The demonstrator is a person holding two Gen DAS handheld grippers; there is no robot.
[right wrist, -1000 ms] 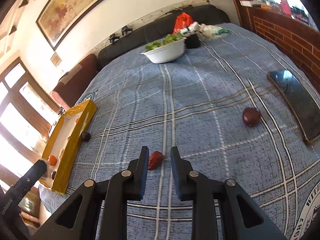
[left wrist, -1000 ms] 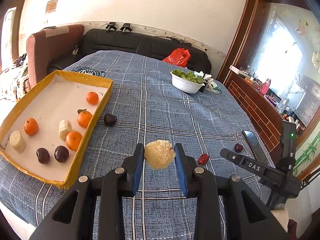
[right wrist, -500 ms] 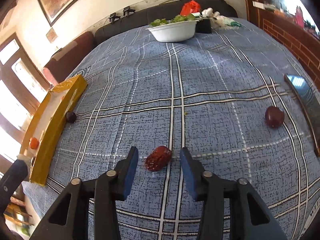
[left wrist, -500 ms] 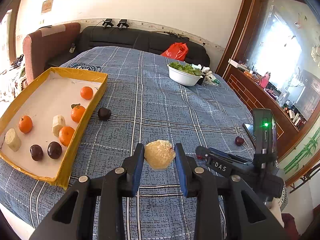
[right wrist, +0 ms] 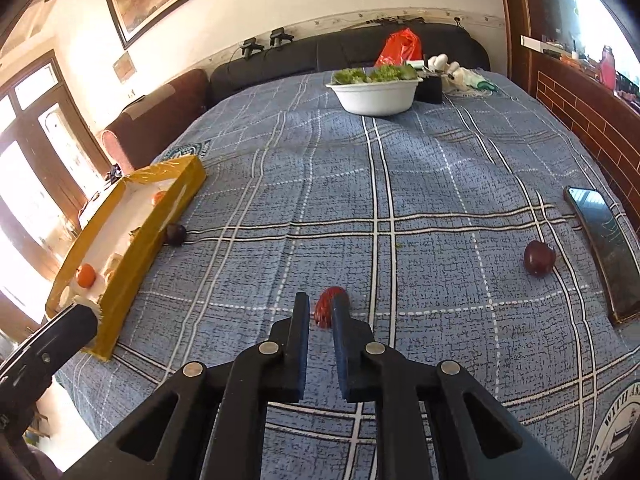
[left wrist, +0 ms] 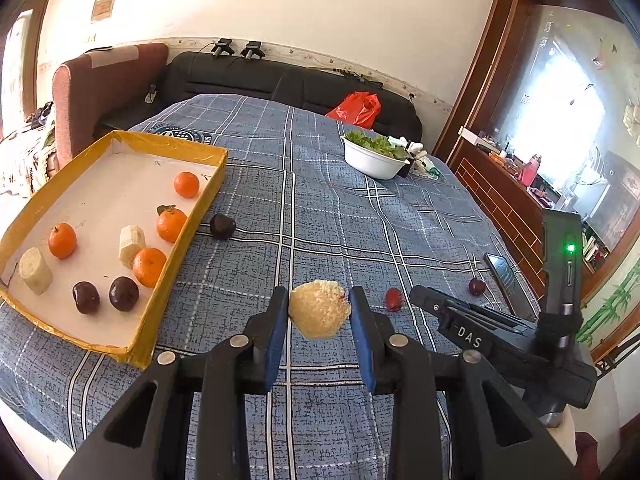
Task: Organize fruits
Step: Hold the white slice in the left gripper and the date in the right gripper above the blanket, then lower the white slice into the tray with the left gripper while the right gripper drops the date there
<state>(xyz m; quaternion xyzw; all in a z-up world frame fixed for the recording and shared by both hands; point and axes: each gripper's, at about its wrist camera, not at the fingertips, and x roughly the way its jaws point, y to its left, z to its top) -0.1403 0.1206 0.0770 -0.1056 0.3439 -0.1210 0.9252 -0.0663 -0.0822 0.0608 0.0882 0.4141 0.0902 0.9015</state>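
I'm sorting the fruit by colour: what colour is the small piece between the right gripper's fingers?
Red: the small wrinkled fruit, clearest in the right wrist view.

Daylight fills the room and both views are bright. In the left wrist view the window [left wrist: 560,128] at the far right is blown out to white, washing the wall around it. In the right wrist view the glass door [right wrist: 36,184] at the left glares the same way and bleaches the near end of the yellow tray [right wrist: 132,240]. Shadows on the blue checked cloth [right wrist: 400,184] are soft and faint. Both pictures are sharp in the middle; straight lines bow strongly toward the edges, and the corners go black.
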